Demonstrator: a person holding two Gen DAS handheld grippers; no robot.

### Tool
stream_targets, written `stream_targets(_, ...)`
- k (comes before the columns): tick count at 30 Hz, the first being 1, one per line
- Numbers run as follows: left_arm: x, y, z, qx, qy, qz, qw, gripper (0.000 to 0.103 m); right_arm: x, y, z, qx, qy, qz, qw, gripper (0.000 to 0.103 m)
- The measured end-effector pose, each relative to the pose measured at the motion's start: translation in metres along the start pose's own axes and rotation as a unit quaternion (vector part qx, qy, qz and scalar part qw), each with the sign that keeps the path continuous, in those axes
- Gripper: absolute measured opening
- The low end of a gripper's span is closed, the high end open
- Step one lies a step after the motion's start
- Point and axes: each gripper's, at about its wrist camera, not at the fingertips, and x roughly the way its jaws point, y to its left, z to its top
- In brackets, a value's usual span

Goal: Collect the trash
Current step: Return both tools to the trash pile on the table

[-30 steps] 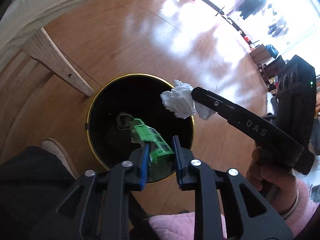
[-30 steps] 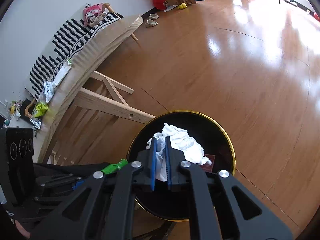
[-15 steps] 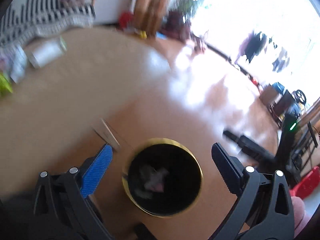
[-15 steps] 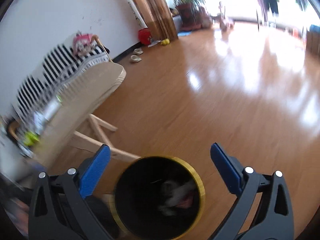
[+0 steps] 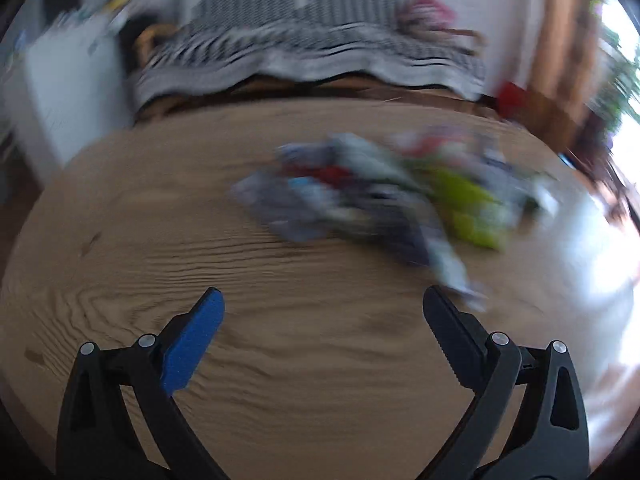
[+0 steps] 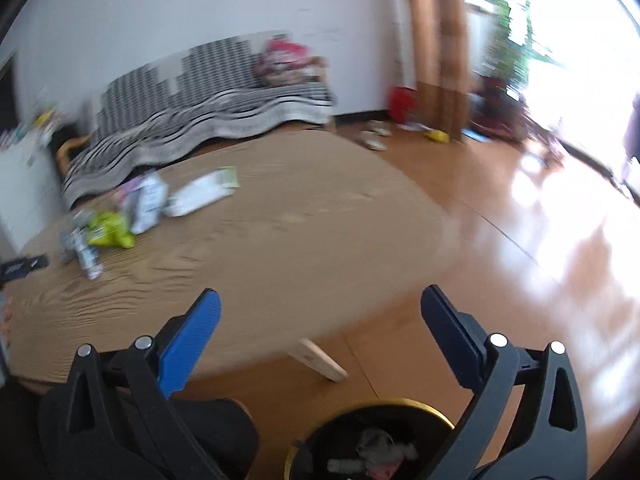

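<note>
the leftover trash pile [image 5: 384, 196] sits on the wooden bench [image 5: 200, 240], a smeared heap of wrappers whose long axis runs from upper left down to lower right in the left wrist view. it lies ahead and a bit right of the left tongs [image 5: 322, 304], which hang wide apart and empty, nearer than the right tongs [image 6: 320, 300], also apart with nothing in them, back over the bin [image 6: 420, 406], so i'd guess left goes first

Left claw [image 5: 323, 306] and right claw [image 6: 320, 304] both spread wide, empty.
</note>
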Motion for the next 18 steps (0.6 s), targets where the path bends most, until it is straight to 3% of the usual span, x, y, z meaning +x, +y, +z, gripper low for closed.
stream_targets(4, 0.031, 0.026, 0.021, -0.042, 0.006, 0.011, 0.999, 0.097, 0.036, 0.073, 0.036, -0.083, 0.024, 0.062, 0.994, 0.097)
stream_targets(9, 0.064, 0.023, 0.046, 0.003, 0.009, 0.021, 0.9997, 0.097, 0.078, 0.158, 0.058, -0.15, 0.066, 0.124, 0.979, 0.097)
stream_targets(13, 0.086, 0.032, 0.05, 0.034, 0.012, 0.034, 0.9988, 0.097, 0.107, 0.214, 0.058, -0.181, 0.083, 0.157, 0.967, 0.097)
stream_targets(18, 0.079, 0.067, 0.046, 0.02, 0.021, 0.054, 0.9981, 0.097, 0.131, 0.262, 0.042, -0.187, 0.085, 0.196, 0.959, 0.097)
